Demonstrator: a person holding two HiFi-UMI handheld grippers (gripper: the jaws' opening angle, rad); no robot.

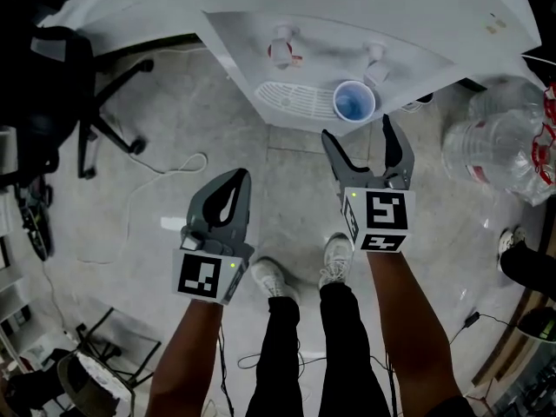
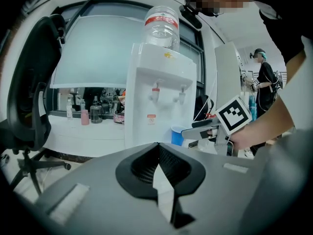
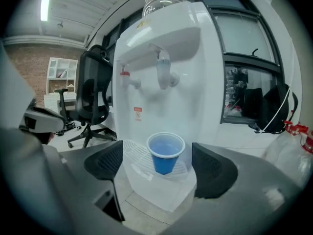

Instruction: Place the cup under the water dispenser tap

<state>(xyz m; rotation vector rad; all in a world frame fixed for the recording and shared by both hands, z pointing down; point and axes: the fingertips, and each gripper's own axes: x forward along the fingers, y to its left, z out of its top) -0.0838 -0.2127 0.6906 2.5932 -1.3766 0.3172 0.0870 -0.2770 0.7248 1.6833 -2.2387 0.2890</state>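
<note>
Cup (image 3: 166, 153) on dispenser (image 3: 200, 82) grille (image 3: 134, 153), under white tap (image 3: 164, 70). Right gripper (image 1: 356, 127) wide open, empty; left gripper (image 1: 237, 175) closed, empty.

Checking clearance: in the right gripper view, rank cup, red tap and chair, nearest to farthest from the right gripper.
1. Cup, straight ahead between the open jaws, untouched.
2. Red tap, up and left on the dispenser.
3. Chair, far left, in the background.
</note>
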